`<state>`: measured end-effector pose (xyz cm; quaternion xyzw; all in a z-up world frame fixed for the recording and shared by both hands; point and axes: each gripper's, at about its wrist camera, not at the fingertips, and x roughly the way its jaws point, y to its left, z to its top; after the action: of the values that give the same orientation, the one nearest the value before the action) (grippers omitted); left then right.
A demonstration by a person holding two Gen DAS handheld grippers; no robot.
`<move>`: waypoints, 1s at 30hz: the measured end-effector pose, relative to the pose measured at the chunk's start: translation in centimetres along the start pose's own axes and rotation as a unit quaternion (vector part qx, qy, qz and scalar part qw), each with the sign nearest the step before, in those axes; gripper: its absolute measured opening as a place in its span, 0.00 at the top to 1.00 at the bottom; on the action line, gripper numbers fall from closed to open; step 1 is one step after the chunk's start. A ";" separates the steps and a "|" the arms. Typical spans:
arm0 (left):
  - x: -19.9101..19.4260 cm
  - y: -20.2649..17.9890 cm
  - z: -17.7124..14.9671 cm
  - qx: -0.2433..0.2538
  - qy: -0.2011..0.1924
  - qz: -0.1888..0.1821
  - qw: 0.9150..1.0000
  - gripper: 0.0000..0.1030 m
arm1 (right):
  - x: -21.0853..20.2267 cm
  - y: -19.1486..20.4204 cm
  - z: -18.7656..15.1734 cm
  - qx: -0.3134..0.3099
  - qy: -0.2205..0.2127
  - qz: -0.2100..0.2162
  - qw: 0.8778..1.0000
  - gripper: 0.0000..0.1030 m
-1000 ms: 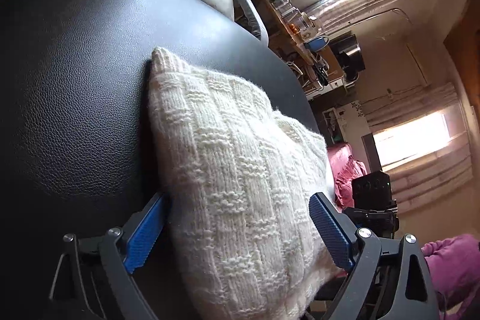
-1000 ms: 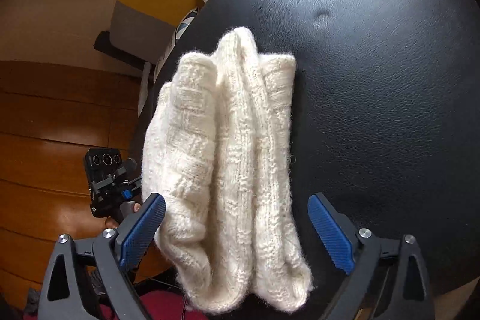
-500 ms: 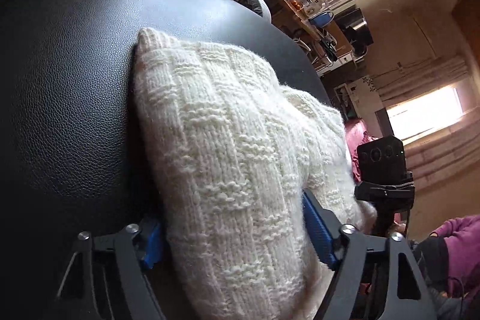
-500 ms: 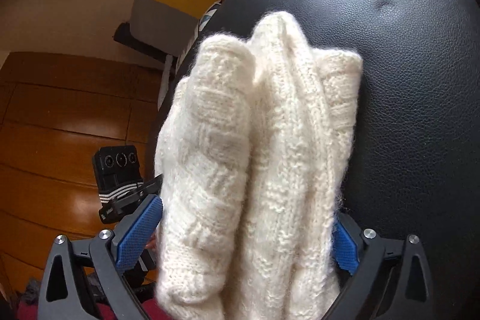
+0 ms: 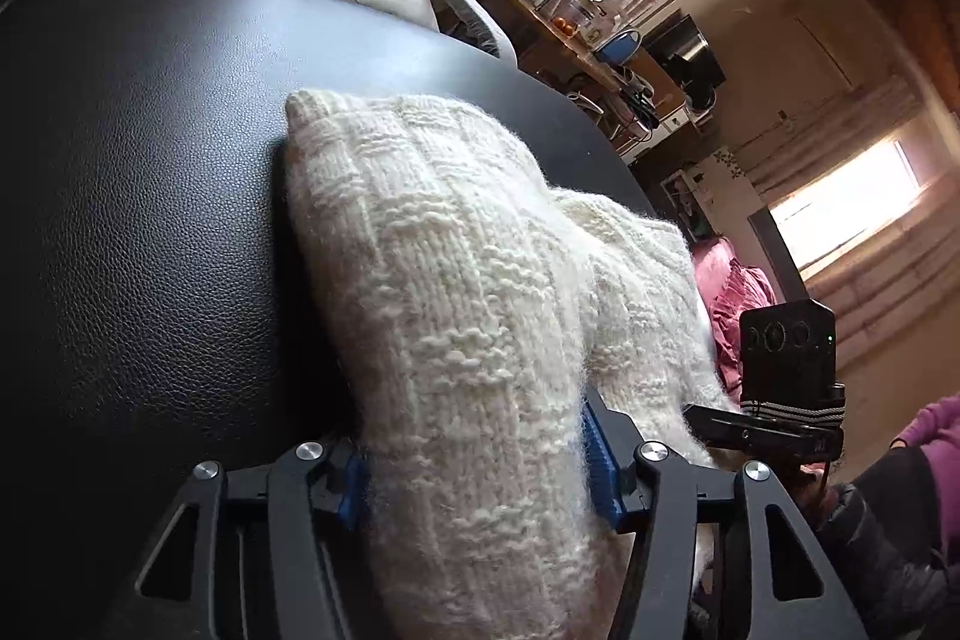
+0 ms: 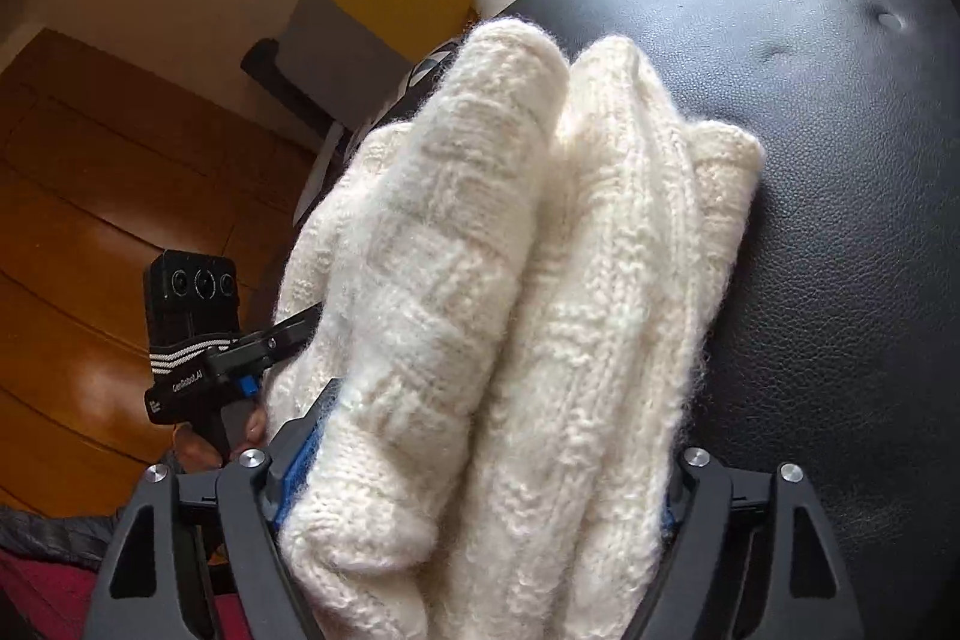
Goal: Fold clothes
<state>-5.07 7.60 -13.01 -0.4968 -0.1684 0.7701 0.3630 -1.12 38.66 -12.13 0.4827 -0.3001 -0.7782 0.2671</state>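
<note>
Currently: cream knitted garment (image 5: 456, 340) bundled into thick folds, lying on black padded leather surface (image 5: 150, 220), near end bunched up off it. Left hand-held gripper (image 5: 474, 472) closed narrow on one thick fold, blue pads pressed into the wool on both sides. Right hand-held gripper (image 6: 480, 496) clamped across the stacked layers (image 6: 510, 310) at the other side; pads mostly buried in knit. Left unit also visible in right view (image 6: 198, 340), just beside the bundle. Risks, judged: bulky, springy knit could squeeze out from between pads if either grip takes only outer layers; inner folds then slump and stack splays. Uneven pull between the two sides would skew the fold lines. Smooth leather gives little friction, so whole bundle could slide toward the edge (image 6: 336, 148) and drop to wooden floor (image 6: 90, 196).
</note>
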 end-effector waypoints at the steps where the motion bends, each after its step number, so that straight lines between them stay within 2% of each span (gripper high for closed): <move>1: 0.0 0.0 0.0 -0.001 0.001 0.001 1.000 0.43 | 0.1 0.3 -0.1 0.001 -0.003 -0.003 1.000 0.15; 3: 0.3 0.3 0.1 -0.016 0.004 -0.002 1.000 0.38 | 0.9 0.8 0.3 0.004 0.009 -0.008 1.000 0.15; 4: 0.3 0.4 0.0 -0.018 0.001 -0.002 1.000 0.36 | 1.2 0.8 0.6 0.013 0.014 -0.011 1.000 0.19; 5: 0.3 0.3 -0.1 -0.015 -0.003 0.001 1.000 0.37 | 1.3 0.4 0.7 0.030 0.014 -0.015 0.999 0.32; 6: 0.2 -0.2 -0.2 -0.006 -0.007 0.005 1.000 0.39 | 1.3 0.6 0.7 0.032 0.010 -0.024 0.999 0.36; 8: -0.2 -1.6 -0.3 0.024 -0.016 0.009 1.000 0.52 | 1.1 1.9 0.0 0.004 -0.005 -0.049 0.999 0.45; 11: -0.8 -3.2 0.0 0.047 -0.020 -0.018 0.999 0.56 | 0.3 2.9 -1.1 0.004 -0.033 -0.055 0.998 0.50; 15: -0.7 -5.5 1.4 0.068 -0.024 -0.066 0.995 0.56 | -1.5 2.2 -2.2 0.028 -0.072 -0.018 0.997 0.51; 22: 2.8 -13.1 6.5 0.132 -0.014 -0.118 0.984 0.56 | -8.4 1.6 -2.3 0.042 -0.161 -0.020 0.986 0.51; 28: 8.8 -21.0 11.3 0.201 0.011 -0.136 0.970 0.55 | -15.5 -0.3 -1.3 0.041 -0.231 -0.072 0.969 0.51; 30: 11.9 -22.6 12.1 0.215 0.030 -0.126 0.968 0.55 | -17.0 -1.4 -0.8 0.044 -0.242 -0.104 0.964 0.51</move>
<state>-9.88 32.77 -1.19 -0.4045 -0.0488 0.7211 0.5603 6.11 51.48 -3.41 0.3201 -0.3382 -0.8811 0.0828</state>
